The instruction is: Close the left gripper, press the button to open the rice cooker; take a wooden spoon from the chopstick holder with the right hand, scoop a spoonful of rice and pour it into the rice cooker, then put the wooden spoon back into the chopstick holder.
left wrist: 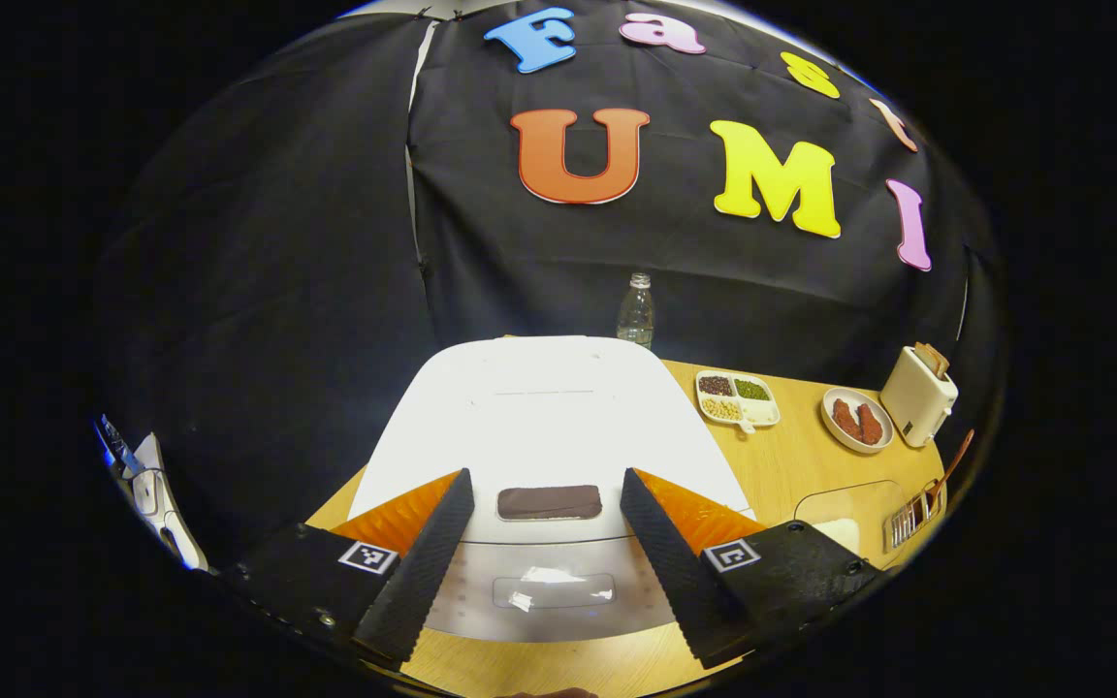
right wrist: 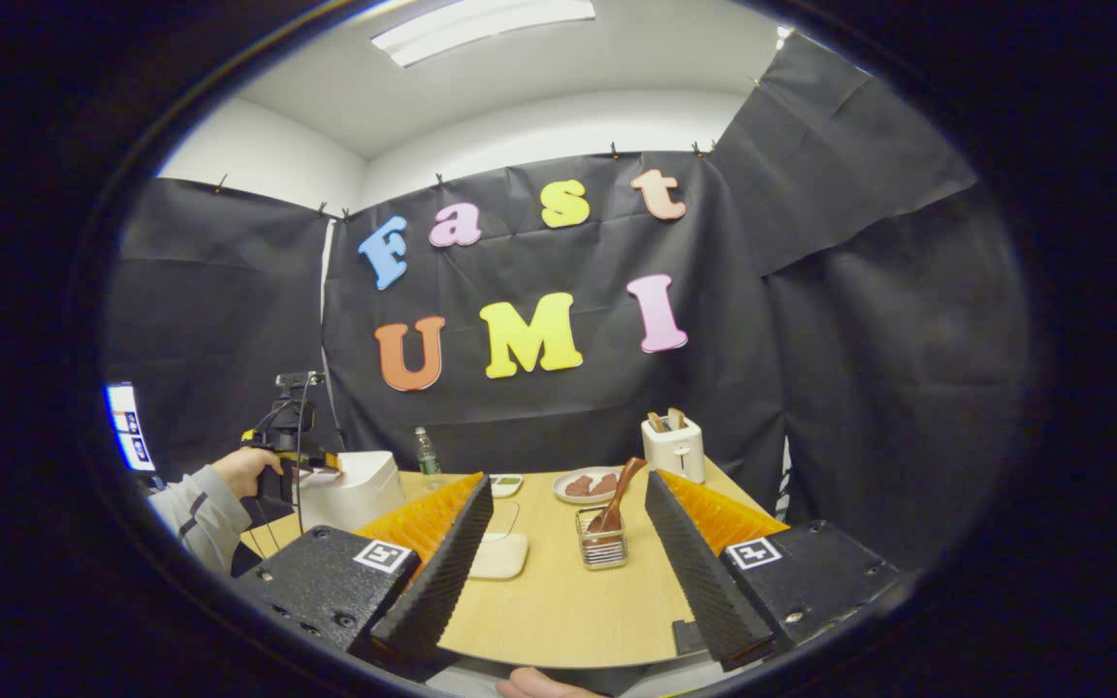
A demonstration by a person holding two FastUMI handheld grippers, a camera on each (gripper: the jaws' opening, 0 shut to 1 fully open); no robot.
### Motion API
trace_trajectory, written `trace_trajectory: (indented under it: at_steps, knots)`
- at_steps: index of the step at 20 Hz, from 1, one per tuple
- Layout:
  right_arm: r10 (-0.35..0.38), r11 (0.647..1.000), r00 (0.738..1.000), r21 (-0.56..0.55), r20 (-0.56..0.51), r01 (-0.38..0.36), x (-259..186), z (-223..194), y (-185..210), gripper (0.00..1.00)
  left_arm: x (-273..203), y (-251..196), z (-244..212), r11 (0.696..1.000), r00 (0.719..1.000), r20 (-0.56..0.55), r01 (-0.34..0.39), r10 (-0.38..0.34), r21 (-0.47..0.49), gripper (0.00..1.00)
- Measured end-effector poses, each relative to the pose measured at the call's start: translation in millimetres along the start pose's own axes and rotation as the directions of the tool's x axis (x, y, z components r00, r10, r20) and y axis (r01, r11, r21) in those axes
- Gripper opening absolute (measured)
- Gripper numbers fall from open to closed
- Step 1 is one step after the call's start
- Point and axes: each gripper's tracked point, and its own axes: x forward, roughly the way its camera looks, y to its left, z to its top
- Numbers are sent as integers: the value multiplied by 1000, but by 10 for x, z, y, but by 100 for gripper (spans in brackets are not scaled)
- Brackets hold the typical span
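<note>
The white rice cooker (left wrist: 544, 417) stands shut right in front of my left gripper (left wrist: 547, 514), whose fingers are spread open on either side of the dark panel (left wrist: 550, 502) on its front; a clear button (left wrist: 553, 590) sits lower on the silver front. In the right gripper view the cooker (right wrist: 353, 490) is at the far left with a hand holding the left gripper (right wrist: 299, 456) over it. My right gripper (right wrist: 568, 528) is open, empty, above the table's near edge. Ahead of it stands the wire chopstick holder (right wrist: 603, 549) with the wooden spoon (right wrist: 616, 496) leaning in it. A clear box of rice (right wrist: 498, 543) lies left of the holder.
On the wooden table (right wrist: 568, 601) are a water bottle (left wrist: 635, 312), a divided dish of beans (left wrist: 737, 397), a plate with red food (left wrist: 856, 421) and a white toaster (left wrist: 917, 396). The holder (left wrist: 910, 519) and rice box (left wrist: 845, 514) sit right of the cooker.
</note>
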Motion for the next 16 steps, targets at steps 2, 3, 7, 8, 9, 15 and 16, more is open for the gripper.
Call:
trace_trajectory:
  at_steps: [2, 3, 7, 8, 9, 15, 16]
  knots:
    - [-7, 1000, 1000, 14, 4, 7, 20, 3, -6, 96, -10, 4, 28, 1000, 1000, 11, -6, 7, -28, 99]
    - [-11, 1000, 1000, 13, 2, 11, 31, -6, -14, 95, -28, 6, 26, 999, 1000, 9, -2, 2, -34, 99]
    - [-80, 996, 996, -24, 38, 81, 96, 98, -141, 100, -339, -111, 18, 994, 997, -19, 70, -72, -84, 96]
    - [-86, 996, 995, -31, 41, 87, 95, 107, -133, 100, -435, -137, 51, 992, 996, 2, 87, -87, -88, 95]
    - [-89, 995, 995, -39, 40, 91, 107, 116, -132, 96, -533, -151, 66, 992, 995, 24, 95, -93, -84, 93]
    - [-108, 994, 993, -14, 41, 109, 174, 126, -102, 100, -1305, -315, 74, 987, 975, 156, 161, -159, -1, 93]
    - [-105, 994, 994, -6, 41, 105, 168, 110, -84, 100, -1435, -334, 77, 986, 970, 178, 169, -168, 9, 93]
